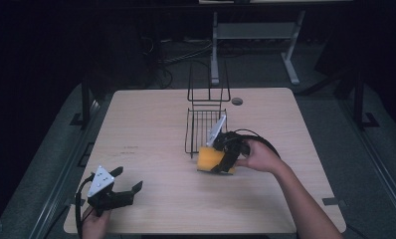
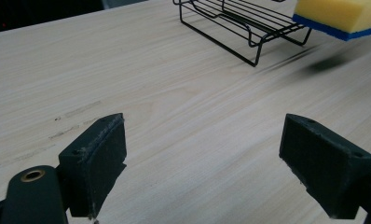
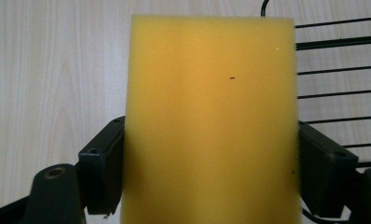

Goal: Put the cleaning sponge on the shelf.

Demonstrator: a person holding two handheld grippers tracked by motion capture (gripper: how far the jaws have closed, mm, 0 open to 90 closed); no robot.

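High view: right claw [image 1: 225, 158] clamps a yellow sponge [image 1: 209, 159] near the middle of the bench [image 1: 151, 129], just at the front edge of a black wire rack [image 1: 203, 127]. Right hand [image 1: 258, 157] comes in from the lower right, forearm across the bench's right side. Left claw [image 1: 129, 181] sits at the front left of the bench, well apart from sponge and rack, grey plate on top, jaws spread, nothing between them; left hand [image 1: 94, 224] at the bench's bottom edge

Left gripper view: left claw [image 2: 202, 158] released, both pads wide apart over bare wood. Rack [image 2: 249, 23] lies farther off at upper right, sponge [image 2: 340, 14] beside it at the top right corner, yellow with a blue underside, lifted off the bench with its shadow on the wood beneath

Right gripper view: right claw [image 3: 211, 172] grips the sponge [image 3: 211, 107] by its two long sides, a pad pressed against each. Sponge's broad yellow face points at the camera. Rack wires [image 3: 333, 79] show at the right behind the sponge, bench [image 3: 58, 70] at the left
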